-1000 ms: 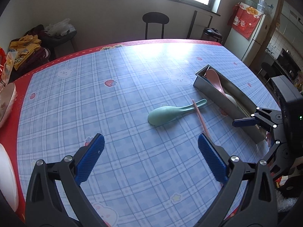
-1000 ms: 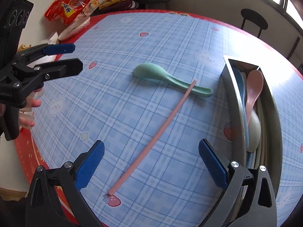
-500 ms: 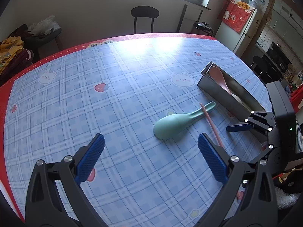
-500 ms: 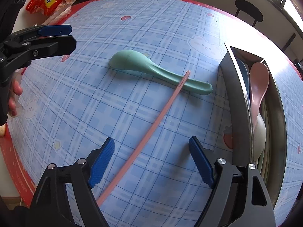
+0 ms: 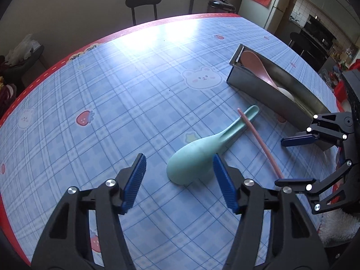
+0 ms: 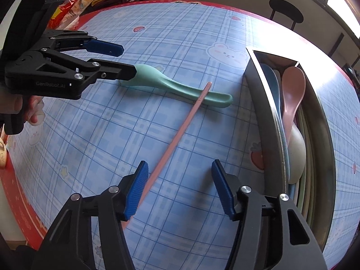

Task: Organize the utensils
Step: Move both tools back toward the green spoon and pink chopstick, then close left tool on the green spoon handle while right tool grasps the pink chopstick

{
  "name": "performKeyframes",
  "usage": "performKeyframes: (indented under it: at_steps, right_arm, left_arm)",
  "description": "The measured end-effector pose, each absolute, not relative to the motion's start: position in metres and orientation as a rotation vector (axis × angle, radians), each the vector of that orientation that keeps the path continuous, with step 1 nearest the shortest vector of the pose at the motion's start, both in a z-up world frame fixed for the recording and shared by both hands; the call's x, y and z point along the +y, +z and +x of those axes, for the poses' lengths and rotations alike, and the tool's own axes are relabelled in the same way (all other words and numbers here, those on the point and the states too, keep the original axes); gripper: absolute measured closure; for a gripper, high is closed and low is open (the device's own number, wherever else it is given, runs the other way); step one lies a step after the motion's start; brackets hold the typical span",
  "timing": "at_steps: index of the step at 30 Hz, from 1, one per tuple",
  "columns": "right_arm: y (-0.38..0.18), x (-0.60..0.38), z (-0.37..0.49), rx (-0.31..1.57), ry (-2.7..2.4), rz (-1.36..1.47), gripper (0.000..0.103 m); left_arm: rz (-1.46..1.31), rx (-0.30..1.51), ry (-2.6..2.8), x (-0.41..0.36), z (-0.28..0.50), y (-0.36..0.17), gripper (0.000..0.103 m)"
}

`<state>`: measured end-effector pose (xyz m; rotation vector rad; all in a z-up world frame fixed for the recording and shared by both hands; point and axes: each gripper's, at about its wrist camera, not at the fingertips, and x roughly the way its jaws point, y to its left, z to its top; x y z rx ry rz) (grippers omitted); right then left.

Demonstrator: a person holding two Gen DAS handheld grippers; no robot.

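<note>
Currently the left gripper (image 5: 178,181) has its jaws spread, with the bowl of the green spoon (image 5: 198,155) lying between the blue pads (image 5: 135,180); whether a pad touches the bowl cannot be told. The right wrist view shows the same left gripper (image 6: 121,59) from the side, its lower finger crossing in front of the bowl of the green spoon (image 6: 180,85).

The right gripper (image 6: 178,190) is likewise spread and holds nothing. The pink chopstick (image 6: 177,140) runs between its pads, closer to the left pad (image 6: 137,191); contact cannot be confirmed. From the left wrist view the right gripper (image 5: 297,160) sits at the near end of the pink chopstick (image 5: 258,139).

The chopstick's far tip rests across the spoon handle. Both utensils lie on the blue plaid tablecloth (image 5: 135,94), beside the metal tray (image 5: 258,90) and outside it.

The metal tray (image 6: 267,117) stands just right of the right gripper, its long wall parallel to the approach path. The red table border (image 6: 20,202) lies near the left side; the tablecloth beyond the spoon is unobstructed to the far edge.

View differences: the right wrist view shows the tray contents, a pink spoon (image 6: 292,94), a white spoon (image 6: 297,155) and a blue spoon (image 6: 271,78), plus snack packets (image 6: 74,2). The left wrist view shows a black chair (image 5: 144,4) and a refrigerator (image 5: 276,2).
</note>
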<state>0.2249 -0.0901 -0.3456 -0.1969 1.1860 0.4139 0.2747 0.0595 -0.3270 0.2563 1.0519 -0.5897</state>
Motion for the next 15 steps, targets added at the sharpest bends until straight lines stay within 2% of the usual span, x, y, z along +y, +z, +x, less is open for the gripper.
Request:
performKeyframes:
  at_steps: [4, 7, 15]
  right_arm:
    - [-0.344, -0.097, 0.228, 1.189, 0.399, -0.173, 0.059]
    - [-0.344, -0.102, 0.227, 1.191, 0.389, -0.154, 0.066]
    - [-0.344, -0.104, 0.225, 1.19, 0.405, -0.157, 0.067]
  left_arm:
    - [0.249, 1.062, -0.668, 0.047, 0.283, -0.326, 0.052]
    - [0.197, 1.079, -0.721, 0.04, 0.292, -0.325, 0.053]
    - [0.107, 1.169, -0.777, 0.029, 0.312, -0.336, 0.058]
